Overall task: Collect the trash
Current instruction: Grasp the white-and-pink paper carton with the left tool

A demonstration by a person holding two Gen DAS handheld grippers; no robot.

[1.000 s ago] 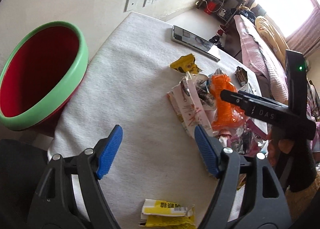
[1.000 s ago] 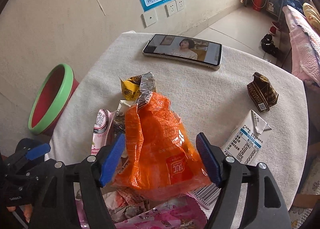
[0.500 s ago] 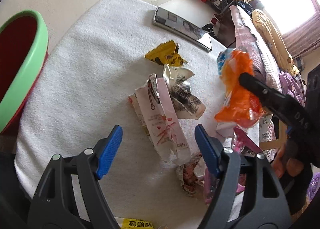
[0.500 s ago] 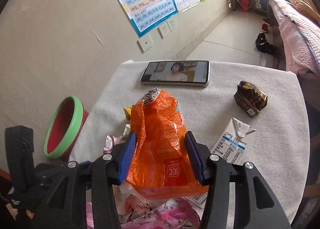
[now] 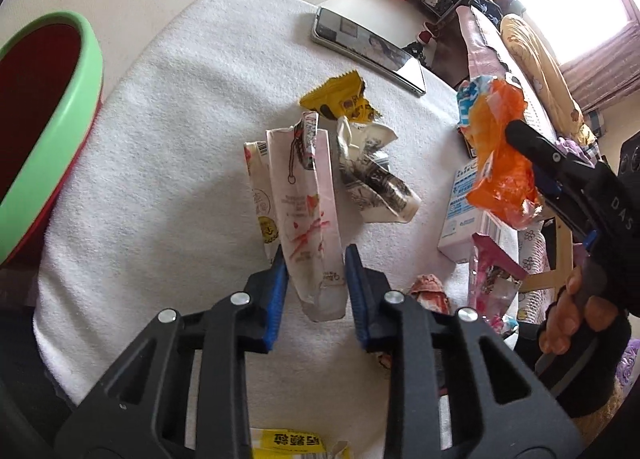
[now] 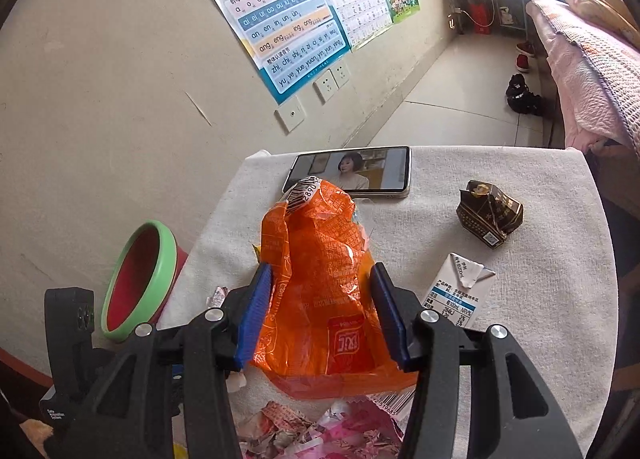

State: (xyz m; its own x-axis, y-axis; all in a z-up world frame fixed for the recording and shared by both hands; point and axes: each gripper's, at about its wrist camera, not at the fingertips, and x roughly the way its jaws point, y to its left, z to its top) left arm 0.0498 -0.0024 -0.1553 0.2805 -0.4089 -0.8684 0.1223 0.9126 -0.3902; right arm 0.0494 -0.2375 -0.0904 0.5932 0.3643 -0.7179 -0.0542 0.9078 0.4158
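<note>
My left gripper (image 5: 314, 283) is shut on a pink-and-white paper wrapper (image 5: 304, 211) lying on the white tablecloth (image 5: 180, 147). My right gripper (image 6: 324, 311) is shut on an orange plastic bag (image 6: 320, 291) and holds it above the table; the bag also shows in the left wrist view (image 5: 500, 163). A red bin with a green rim (image 5: 44, 107) stands left of the table, also seen in the right wrist view (image 6: 140, 275). A yellow wrapper (image 5: 340, 99) and a crumpled white wrapper (image 5: 376, 175) lie beyond the pink one.
A phone (image 6: 352, 175) lies at the table's far edge. A white milk carton (image 6: 460, 291), a crushed brown carton (image 6: 490, 215), pink wrappers (image 5: 496, 275) and a yellow packet (image 5: 292, 443) lie on the cloth. A wall stands behind; a bed (image 6: 592, 71) is at right.
My left gripper moved forward and closed on the pink-and-white wrapper. My right gripper closed on the orange bag and lifted it higher above the table.
</note>
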